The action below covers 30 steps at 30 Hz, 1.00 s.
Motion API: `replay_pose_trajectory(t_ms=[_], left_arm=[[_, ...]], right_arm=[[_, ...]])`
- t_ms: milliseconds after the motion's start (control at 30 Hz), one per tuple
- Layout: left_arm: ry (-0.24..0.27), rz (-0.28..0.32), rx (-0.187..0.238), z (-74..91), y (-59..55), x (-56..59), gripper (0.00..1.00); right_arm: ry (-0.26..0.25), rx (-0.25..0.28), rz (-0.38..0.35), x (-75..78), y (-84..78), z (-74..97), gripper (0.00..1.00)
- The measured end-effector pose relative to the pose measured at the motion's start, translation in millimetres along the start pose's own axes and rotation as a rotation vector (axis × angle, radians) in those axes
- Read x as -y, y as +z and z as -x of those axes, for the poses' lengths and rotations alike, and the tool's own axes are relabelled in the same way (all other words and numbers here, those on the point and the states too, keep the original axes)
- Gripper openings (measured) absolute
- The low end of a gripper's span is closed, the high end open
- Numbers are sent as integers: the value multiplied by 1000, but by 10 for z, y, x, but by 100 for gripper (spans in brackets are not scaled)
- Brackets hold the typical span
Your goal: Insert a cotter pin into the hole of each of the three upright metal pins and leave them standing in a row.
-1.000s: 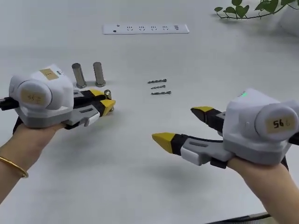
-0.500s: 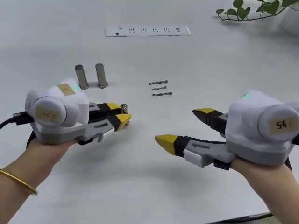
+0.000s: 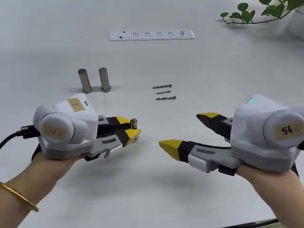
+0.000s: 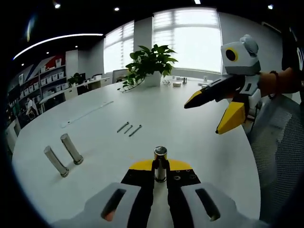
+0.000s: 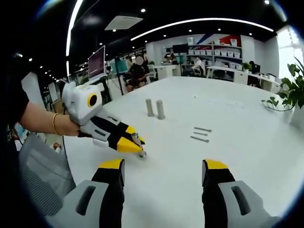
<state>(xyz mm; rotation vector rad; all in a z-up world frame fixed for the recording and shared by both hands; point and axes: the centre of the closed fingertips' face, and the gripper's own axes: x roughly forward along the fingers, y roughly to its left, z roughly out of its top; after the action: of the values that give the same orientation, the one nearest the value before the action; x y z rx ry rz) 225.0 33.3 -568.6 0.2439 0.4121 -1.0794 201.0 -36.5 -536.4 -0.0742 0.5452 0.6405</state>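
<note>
Nearest the person, the right gripper [image 3: 187, 129] hovers over the white counter [image 3: 152, 190] with its jaws spread wide and nothing between them. Just across from it, the left gripper [image 3: 129, 128] is closed on one metal pin [image 3: 133, 123], held upright low over the counter. Farther back lie the three cotter pins [image 3: 164, 92], loose and side by side. To their left the other two metal pins [image 3: 84, 80] stand close together, both bare as far as I can see. Beyond them lies a power strip [image 3: 151, 34], and a plant [image 3: 256, 12] trails in at the far corner.

By my reading the task is barely begun. No cotter pin is seated, all three are untouched, and one metal pin is out of the row.

From the head view the held pin is little more than a cap between yellow tips. The left gripper view gives its round top and shaft [image 4: 160, 164] clamped squarely between the jaws. The right gripper view [image 5: 164, 164] gives its foot [image 5: 141, 153] close to the counter, though I cannot tell if it touches. No hole in the pin is plain in any view.
</note>
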Motion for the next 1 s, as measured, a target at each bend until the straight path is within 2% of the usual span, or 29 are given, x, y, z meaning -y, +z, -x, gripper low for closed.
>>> replay_pose_trajectory(t_ms=[300,333,633,1000], left_arm=[[-15,-25,-36,-14,-105,38,6],[-15,-26,-24,-11,-89,36,6],[-24,-26,-24,3,-104,16,6],[-33,21,-29,-4,-108,34,6]], right_arm=[[-1,-3,-2,3,-11,8,63],[-2,-3,-2,6,-11,10,62],[1,-3,-6,21,-8,4,61],[8,-16,-5,4,-33,-5,61]])
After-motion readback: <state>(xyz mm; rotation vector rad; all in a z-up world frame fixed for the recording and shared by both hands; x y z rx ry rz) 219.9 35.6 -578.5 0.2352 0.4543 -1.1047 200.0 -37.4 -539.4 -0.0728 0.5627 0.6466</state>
